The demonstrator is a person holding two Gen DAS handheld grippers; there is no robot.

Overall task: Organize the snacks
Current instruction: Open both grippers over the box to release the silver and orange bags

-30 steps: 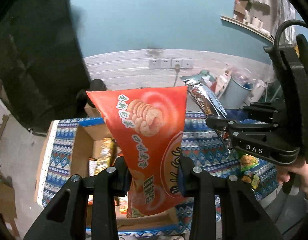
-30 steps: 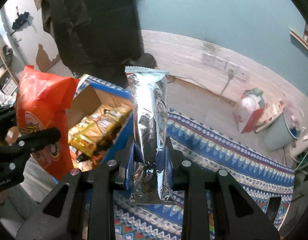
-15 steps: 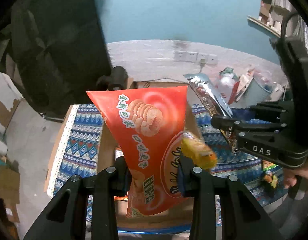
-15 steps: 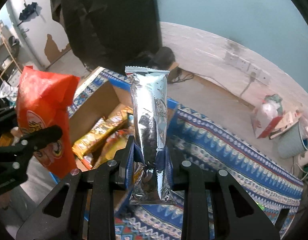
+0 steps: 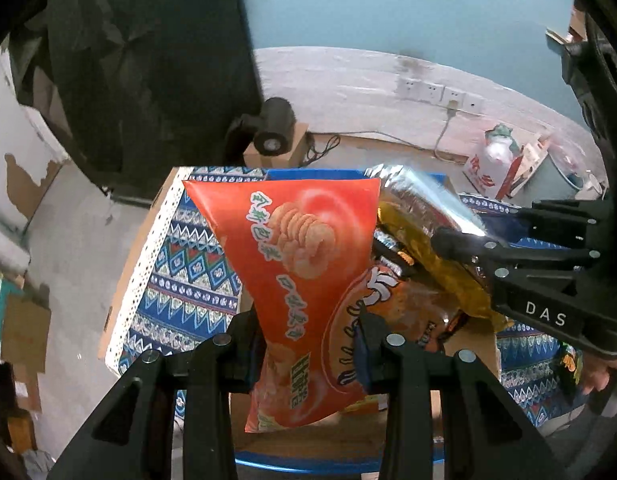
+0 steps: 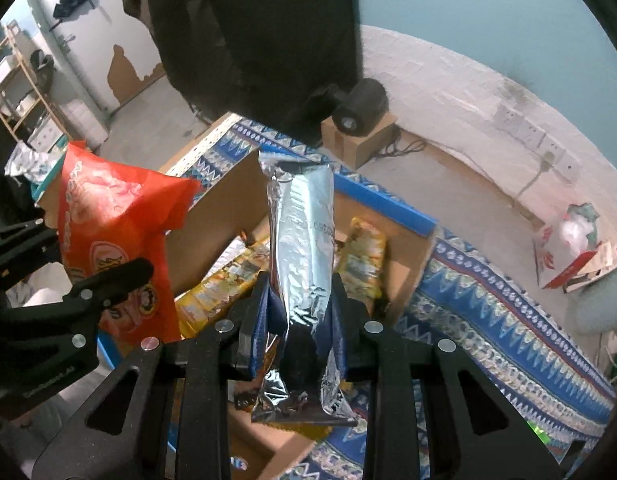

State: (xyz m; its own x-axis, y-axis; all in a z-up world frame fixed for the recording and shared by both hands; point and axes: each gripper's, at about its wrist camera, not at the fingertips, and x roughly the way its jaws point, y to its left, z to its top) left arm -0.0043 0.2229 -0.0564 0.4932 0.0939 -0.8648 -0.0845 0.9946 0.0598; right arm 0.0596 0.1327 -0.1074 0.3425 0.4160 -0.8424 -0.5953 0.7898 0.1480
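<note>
You've got a snack in each hand, both hanging over the open cardboard box (image 6: 404,256). Your left gripper (image 5: 308,340) is clamped on the lower part of the orange chip bag (image 5: 296,264), pads pressing in from both sides, the top of the bag standing up above the box's near wall. That bag looks puffed with air and light, so it should weigh next to nothing, but the film is slick and the crisps inside are likely brittle; squeeze harder and you'd probably crush them. Where you hold it, low and near the seam, seems the safest spot.

Your right gripper (image 6: 300,320) is closed tight on the silver foil packet (image 6: 304,240), pinched across its narrow waist, the packet upright right above the box's middle. Foil like that crinkles and slides, so a grip across the flat faces is the one to trust.

Inside the box, yellow snack packs (image 6: 360,256) already lie along the bottom, just beneath the silver packet. The box sits on the patterned blue cloth (image 6: 488,320). Both bags should drop in softly from here.
</note>
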